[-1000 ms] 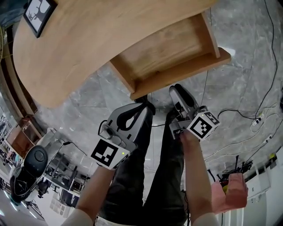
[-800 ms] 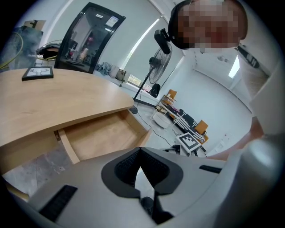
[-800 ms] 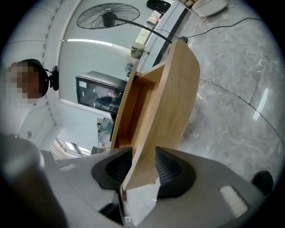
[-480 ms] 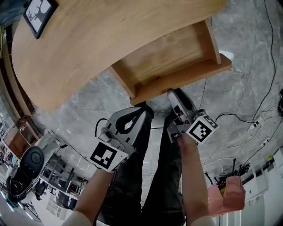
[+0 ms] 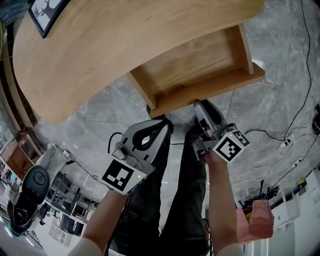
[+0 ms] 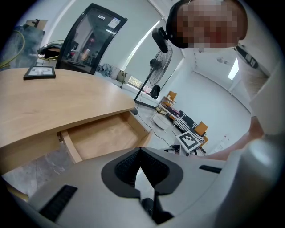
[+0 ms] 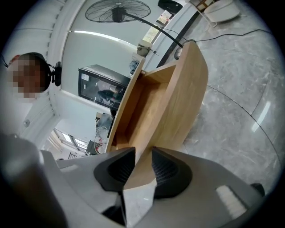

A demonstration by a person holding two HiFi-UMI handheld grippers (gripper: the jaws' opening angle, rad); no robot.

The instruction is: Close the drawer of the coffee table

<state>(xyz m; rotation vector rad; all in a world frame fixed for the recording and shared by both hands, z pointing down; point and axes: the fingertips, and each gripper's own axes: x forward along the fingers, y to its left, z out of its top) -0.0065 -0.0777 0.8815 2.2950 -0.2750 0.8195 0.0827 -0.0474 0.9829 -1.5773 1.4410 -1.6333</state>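
Note:
The wooden coffee table (image 5: 100,45) has its drawer (image 5: 195,60) pulled out, empty inside. My right gripper (image 5: 201,106) is at the drawer front (image 5: 215,87), near the middle of its lower edge. In the right gripper view the drawer front (image 7: 178,102) runs between the jaws of the right gripper (image 7: 139,162), which are closing, and the wood meets both pads. My left gripper (image 5: 162,124) hangs shut and empty below the drawer's left corner, apart from it. From the left gripper (image 6: 139,151) the open drawer (image 6: 107,136) lies ahead.
A black picture frame (image 5: 42,15) lies on the tabletop's far left. Cables (image 5: 280,135) trail over the grey marble floor at the right. The person's dark-trousered legs (image 5: 170,200) are under both grippers. A standing fan (image 6: 162,58) is behind.
Both grippers stay almost where they were, the right one's tips still at the drawer front. The drawer remains pulled out.

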